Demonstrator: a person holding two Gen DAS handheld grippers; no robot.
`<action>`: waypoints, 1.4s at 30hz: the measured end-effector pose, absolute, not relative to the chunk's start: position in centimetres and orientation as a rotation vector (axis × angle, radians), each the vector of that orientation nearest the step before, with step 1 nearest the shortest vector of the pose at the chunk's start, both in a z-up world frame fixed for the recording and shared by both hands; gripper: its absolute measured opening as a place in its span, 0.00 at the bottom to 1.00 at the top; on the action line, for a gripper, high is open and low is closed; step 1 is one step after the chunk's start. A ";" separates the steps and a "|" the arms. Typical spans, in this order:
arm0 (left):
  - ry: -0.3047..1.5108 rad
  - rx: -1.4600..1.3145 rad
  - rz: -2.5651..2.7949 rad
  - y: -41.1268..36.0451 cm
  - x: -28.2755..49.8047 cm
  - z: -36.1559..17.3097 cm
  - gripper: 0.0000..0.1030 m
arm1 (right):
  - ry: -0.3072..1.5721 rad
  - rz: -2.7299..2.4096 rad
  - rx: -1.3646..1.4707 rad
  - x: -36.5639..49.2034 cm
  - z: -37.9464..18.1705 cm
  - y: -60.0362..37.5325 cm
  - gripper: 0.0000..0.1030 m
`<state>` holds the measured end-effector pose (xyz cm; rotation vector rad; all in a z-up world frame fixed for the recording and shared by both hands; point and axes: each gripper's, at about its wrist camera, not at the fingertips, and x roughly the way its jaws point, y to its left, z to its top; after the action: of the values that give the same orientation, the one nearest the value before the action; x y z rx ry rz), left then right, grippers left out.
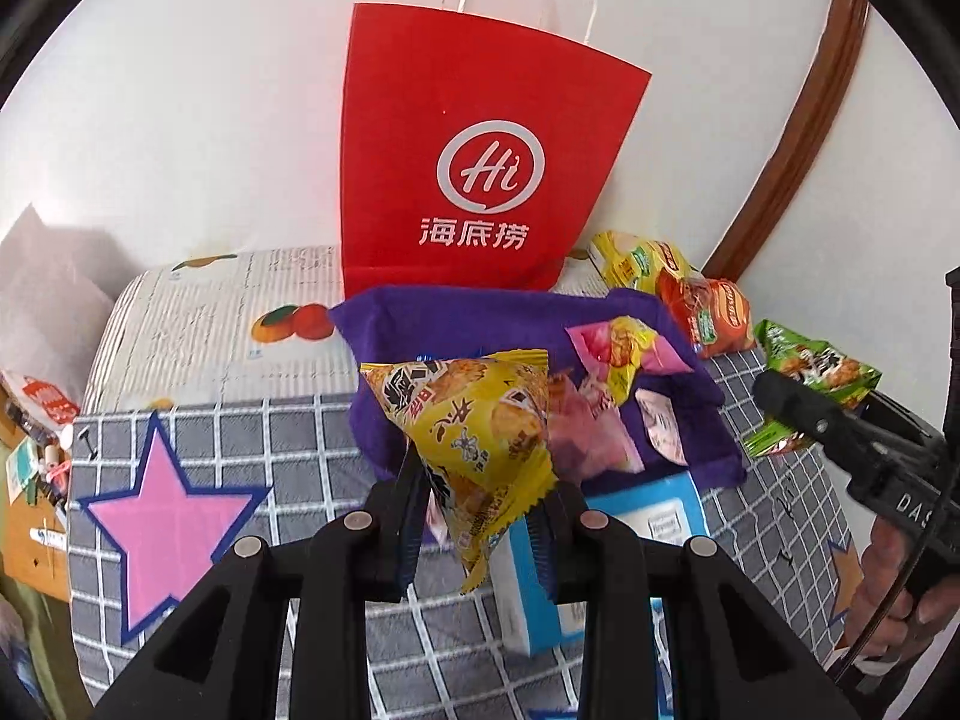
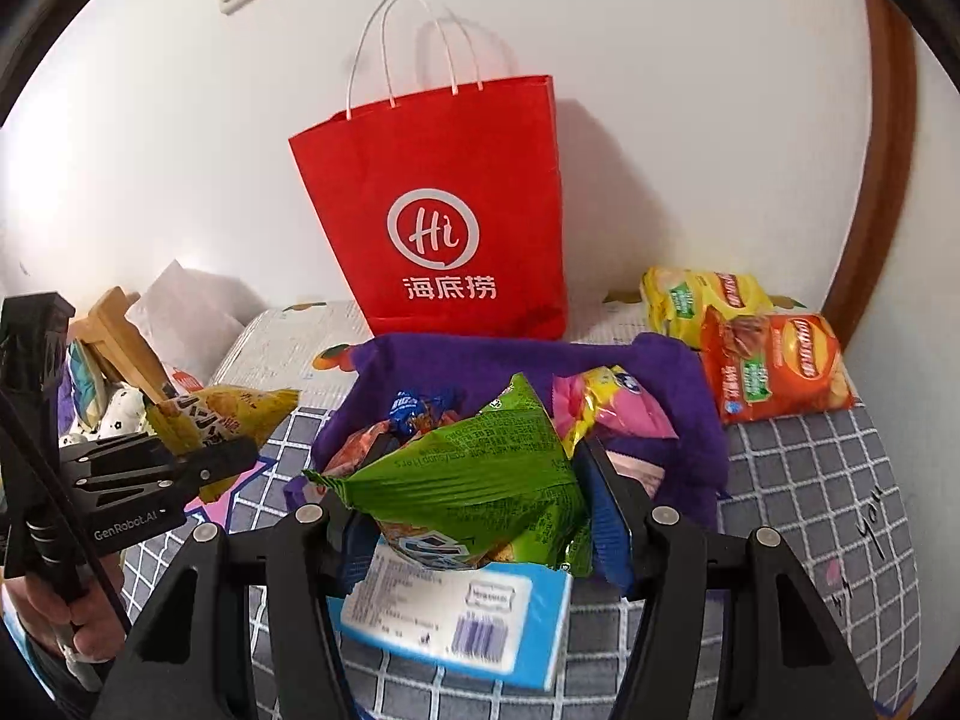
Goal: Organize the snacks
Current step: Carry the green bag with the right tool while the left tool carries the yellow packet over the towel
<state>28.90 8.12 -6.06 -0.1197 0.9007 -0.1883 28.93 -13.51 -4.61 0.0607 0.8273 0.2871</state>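
The left gripper (image 1: 480,516) clamps a yellow snack packet (image 1: 480,420) and the right gripper (image 2: 480,516) a green one (image 2: 474,480), both just before the purple fabric bin (image 2: 678,372), which holds several packets; two Lay's bags (image 2: 774,372) wait beside it.

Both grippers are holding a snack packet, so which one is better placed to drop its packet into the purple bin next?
Probably right. The right gripper holds the green packet almost over the purple bin; the left gripper holds the yellow packet farther to the bin's left.
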 end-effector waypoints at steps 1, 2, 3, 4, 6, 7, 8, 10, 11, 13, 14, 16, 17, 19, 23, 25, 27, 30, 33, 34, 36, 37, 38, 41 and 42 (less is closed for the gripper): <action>0.901 -0.119 -0.189 8.0 29.3 -6.0 0.27 | 0.833 0.290 0.063 29.5 -4.8 -13.4 0.57; 0.901 -0.117 -0.190 8.0 29.9 -6.0 0.27 | 0.837 0.292 0.065 30.0 -4.9 -13.3 0.57; 0.902 -0.115 -0.190 7.9 30.4 -6.0 0.27 | 0.838 0.292 0.065 30.6 -5.0 -13.2 0.57; 0.901 -0.114 -0.189 7.8 30.8 -6.0 0.27 | 0.837 0.292 0.064 31.0 -5.0 -13.1 0.57; 0.900 -0.112 -0.186 7.7 31.9 -6.0 0.27 | 0.836 0.292 0.059 32.1 -5.0 -12.9 0.57; 0.899 -0.113 -0.186 7.7 32.3 -6.0 0.27 | 0.835 0.293 0.055 32.5 -5.0 -12.8 0.57; 0.896 -0.112 -0.186 7.7 32.8 -6.0 0.27 | 0.832 0.295 0.049 33.1 -5.0 -12.7 0.57; 0.891 -0.110 -0.179 7.6 33.6 -6.1 0.27 | 0.827 0.294 0.043 33.9 -4.9 -12.5 0.57; 0.889 -0.111 -0.175 7.6 34.0 -6.2 0.27 | 0.825 0.296 0.041 34.4 -4.9 -12.4 0.57; 0.890 -0.119 -0.178 7.7 34.7 -6.6 0.27 | 0.821 0.302 0.047 35.1 -5.0 -12.3 0.57; 0.894 -0.124 -0.182 7.7 35.0 -6.8 0.27 | 0.823 0.307 0.055 35.6 -5.2 -12.3 0.57; 0.904 -0.137 -0.189 7.9 35.6 -7.7 0.27 | 0.827 0.314 0.069 36.3 -5.7 -12.2 0.57; 0.910 -0.141 -0.190 8.0 35.8 -8.2 0.27 | 0.828 0.315 0.073 36.5 -5.9 -12.2 0.57; 0.923 -0.146 -0.199 8.1 36.1 -9.1 0.27 | 0.834 0.317 0.088 36.9 -6.8 -12.3 0.58; 0.950 -0.155 -0.203 8.2 36.7 -10.3 0.27 | 0.866 0.313 0.078 37.8 -8.1 -12.1 0.57; 0.960 -0.154 -0.201 8.3 36.7 -10.7 0.27 | 0.872 0.308 0.069 38.0 -8.5 -12.2 0.57; 0.970 -0.160 -0.194 8.4 36.8 -11.2 0.27 | 0.878 0.302 0.066 38.0 -8.9 -12.4 0.57; 0.980 -0.171 -0.187 8.5 37.0 -11.5 0.27 | 0.893 0.293 0.069 38.4 -9.5 -12.8 0.57; 0.979 -0.171 -0.188 8.6 37.0 -11.5 0.27 | 0.899 0.281 0.075 38.6 -9.7 -13.2 0.57; 0.978 -0.170 -0.187 8.7 37.0 -11.6 0.27 | 0.898 0.279 0.078 38.7 -9.7 -13.3 0.58; 0.980 -0.172 -0.183 8.8 37.1 -11.7 0.27 | 0.894 0.278 0.077 38.7 -9.6 -13.4 0.58; 0.980 -0.174 -0.182 8.8 37.2 -11.7 0.27 | 0.893 0.276 0.076 38.7 -9.6 -13.5 0.58; 0.981 -0.173 -0.181 8.8 37.2 -11.8 0.27 | 0.893 0.272 0.076 38.7 -9.5 -13.6 0.57; 0.991 -0.168 -0.179 8.6 37.3 -12.1 0.27 | 0.892 0.265 0.079 38.7 -9.6 -13.8 0.58; 0.989 -0.166 -0.182 8.6 37.3 -12.1 0.27 | 0.894 0.263 0.080 38.8 -9.7 -13.8 0.58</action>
<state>37.26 8.59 -12.06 -0.1657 0.9892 -0.1818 38.77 -13.85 -9.69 0.0799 0.8943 0.2627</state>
